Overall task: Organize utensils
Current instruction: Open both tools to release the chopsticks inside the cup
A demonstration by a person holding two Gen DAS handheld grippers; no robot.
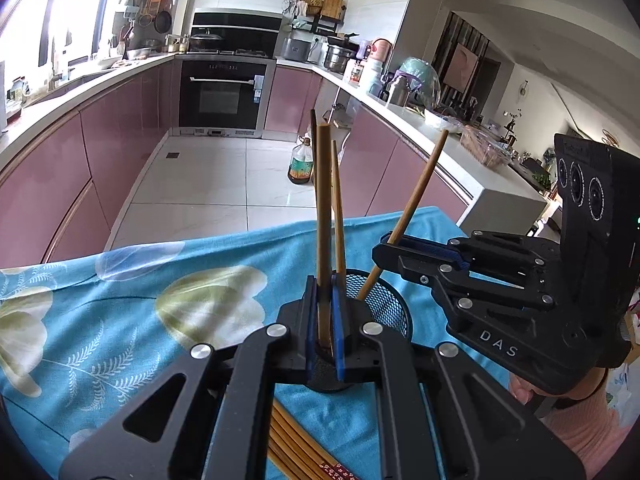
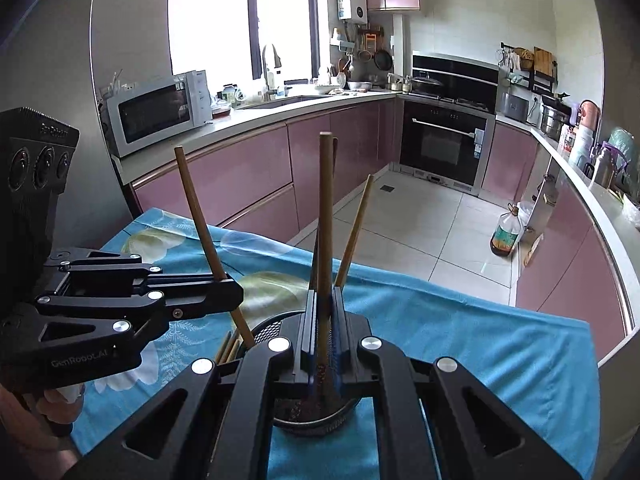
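Left gripper (image 1: 324, 320) fingers pressed nearly together, pointing far. Right gripper (image 1: 386, 246) clamped narrow, reaching in from right; bare hand (image 1: 524, 390) beneath.

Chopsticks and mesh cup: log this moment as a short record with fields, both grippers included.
surface: blue floral cloth
holder: black mesh cup, upright on the cloth
left gripper: shut on a chopstick, held near vertical above the cup
right gripper: shut on a second chopstick, lower end in the cup
already in cup: one leaning chopstick
still waiting: loose chopsticks lying on the cloth beside the cup
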